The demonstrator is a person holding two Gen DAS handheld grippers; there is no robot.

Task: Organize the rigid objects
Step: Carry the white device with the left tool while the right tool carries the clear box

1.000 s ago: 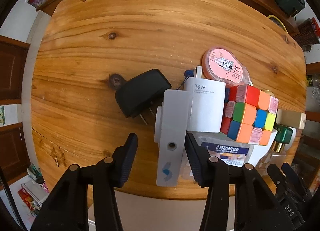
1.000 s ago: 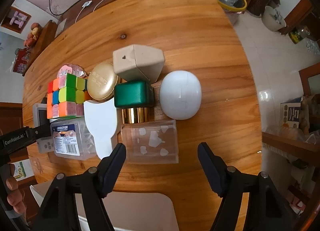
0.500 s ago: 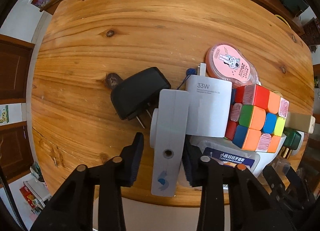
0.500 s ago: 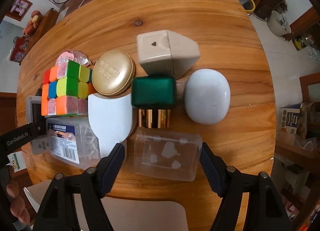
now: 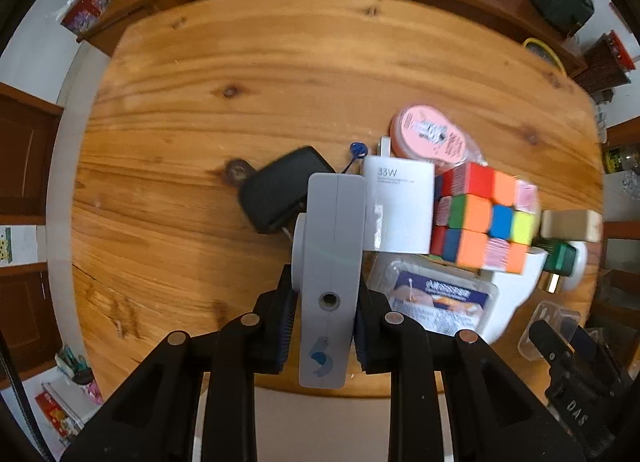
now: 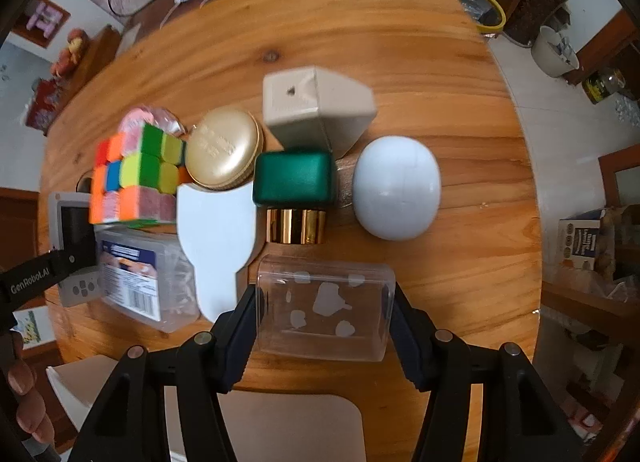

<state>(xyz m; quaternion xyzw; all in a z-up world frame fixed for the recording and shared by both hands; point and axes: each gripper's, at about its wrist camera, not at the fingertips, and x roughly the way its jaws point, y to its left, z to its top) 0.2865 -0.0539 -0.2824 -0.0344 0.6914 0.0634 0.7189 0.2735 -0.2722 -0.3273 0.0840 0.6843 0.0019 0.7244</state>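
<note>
While our left gripper [image 5: 325, 326] clamps the narrow sides of the grey flat device [image 5: 330, 262] at the near edge of the bench [image 5: 240, 61], our right gripper [image 6: 325, 326] has just been closing its fingers [image 6: 240, 326] around the clear plastic box [image 6: 326, 312], pads at both end walls. Just beyond we see the white charger [image 5: 400, 209], black adapter [image 5: 280, 187], colour cube [image 5: 484, 217], green box [image 6: 295, 177] and white oval case [image 6: 396, 191] packed together. Past them the far half of the bench lies bare up to its edge.
</note>
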